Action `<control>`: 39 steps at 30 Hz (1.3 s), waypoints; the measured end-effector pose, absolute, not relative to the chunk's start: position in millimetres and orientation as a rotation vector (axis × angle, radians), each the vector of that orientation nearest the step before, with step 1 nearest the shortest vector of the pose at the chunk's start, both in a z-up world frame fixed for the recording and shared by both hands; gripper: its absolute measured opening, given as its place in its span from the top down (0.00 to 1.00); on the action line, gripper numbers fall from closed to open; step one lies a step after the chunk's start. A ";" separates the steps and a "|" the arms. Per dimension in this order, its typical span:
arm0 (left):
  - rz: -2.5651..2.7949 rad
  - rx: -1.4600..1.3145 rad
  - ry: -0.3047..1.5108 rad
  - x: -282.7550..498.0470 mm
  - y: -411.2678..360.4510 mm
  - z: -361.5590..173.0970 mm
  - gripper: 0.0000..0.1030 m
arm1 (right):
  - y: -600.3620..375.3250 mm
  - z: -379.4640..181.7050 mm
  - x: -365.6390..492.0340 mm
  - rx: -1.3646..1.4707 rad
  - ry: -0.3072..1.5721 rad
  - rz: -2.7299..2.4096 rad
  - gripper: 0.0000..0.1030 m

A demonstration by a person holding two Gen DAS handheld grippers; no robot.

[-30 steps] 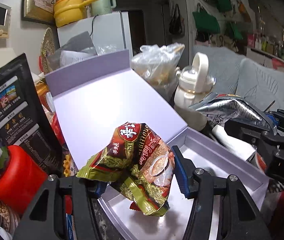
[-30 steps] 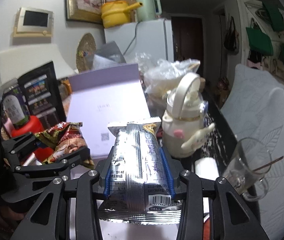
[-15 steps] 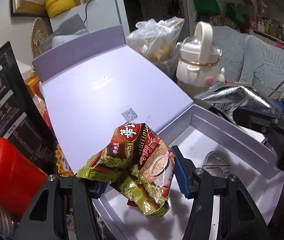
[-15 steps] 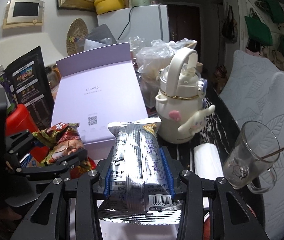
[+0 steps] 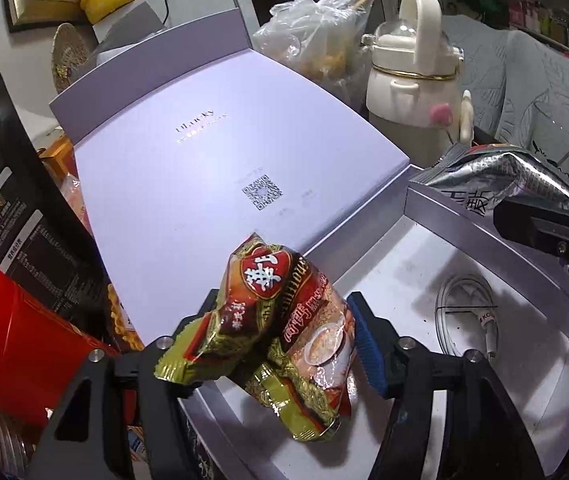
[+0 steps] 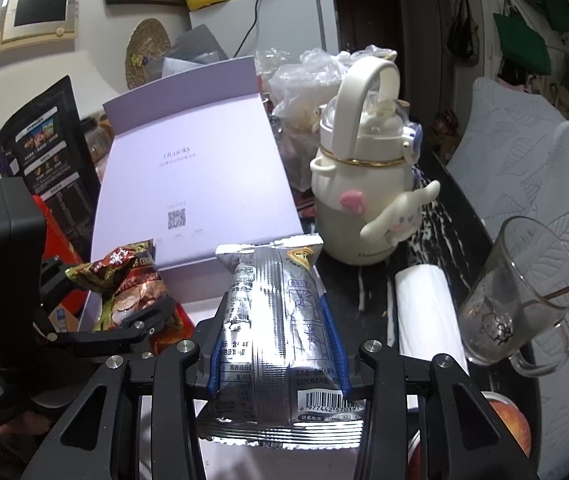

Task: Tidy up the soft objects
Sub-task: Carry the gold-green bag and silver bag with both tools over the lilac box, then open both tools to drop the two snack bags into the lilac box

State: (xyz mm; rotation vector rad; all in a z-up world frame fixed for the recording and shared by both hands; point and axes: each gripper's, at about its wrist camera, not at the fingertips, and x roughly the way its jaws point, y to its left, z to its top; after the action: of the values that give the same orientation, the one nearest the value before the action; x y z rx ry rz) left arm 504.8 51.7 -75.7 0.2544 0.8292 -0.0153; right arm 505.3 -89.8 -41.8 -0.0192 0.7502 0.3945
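My left gripper [image 5: 284, 340] is shut on a red and gold snack packet [image 5: 280, 312] and holds it above the near left corner of an open lilac box [image 5: 484, 236]. The packet also shows in the right wrist view [image 6: 128, 288]. My right gripper [image 6: 274, 344] is shut on a silver foil packet [image 6: 272, 320], held upright over the box's right side; the packet also shows in the left wrist view [image 5: 500, 176]. The box lid [image 5: 212, 168] leans back open. A coiled white cable [image 5: 468, 312] lies inside the box.
A cream kettle-shaped bottle [image 6: 364, 184] stands right of the lid, with a clear plastic bag [image 6: 304, 80] behind it. A glass mug [image 6: 524, 296] and a white roll [image 6: 424, 312] are at the right. A black pouch [image 5: 12, 208] and a red container [image 5: 16, 344] stand left.
Both grippers have lifted and tilted down toward the box, so more of its inside and the cable show. Both packets stay held.
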 end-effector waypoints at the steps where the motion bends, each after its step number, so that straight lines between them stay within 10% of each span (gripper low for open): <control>1: -0.020 0.257 0.834 505.4 50.5 -76.5 0.25 | -89.3 -42.4 505.0 -0.021 0.751 0.396 0.60; 39: -0.028 0.214 0.722 463.4 41.2 1.5 0.18 | -99.5 10.5 466.1 -0.072 0.682 0.339 0.50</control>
State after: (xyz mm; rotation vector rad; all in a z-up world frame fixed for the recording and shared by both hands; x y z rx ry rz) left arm 463.4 41.2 1.5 0.2140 0.7219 -0.0282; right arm 466.1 -99.5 10.5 -0.0725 0.6817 0.3390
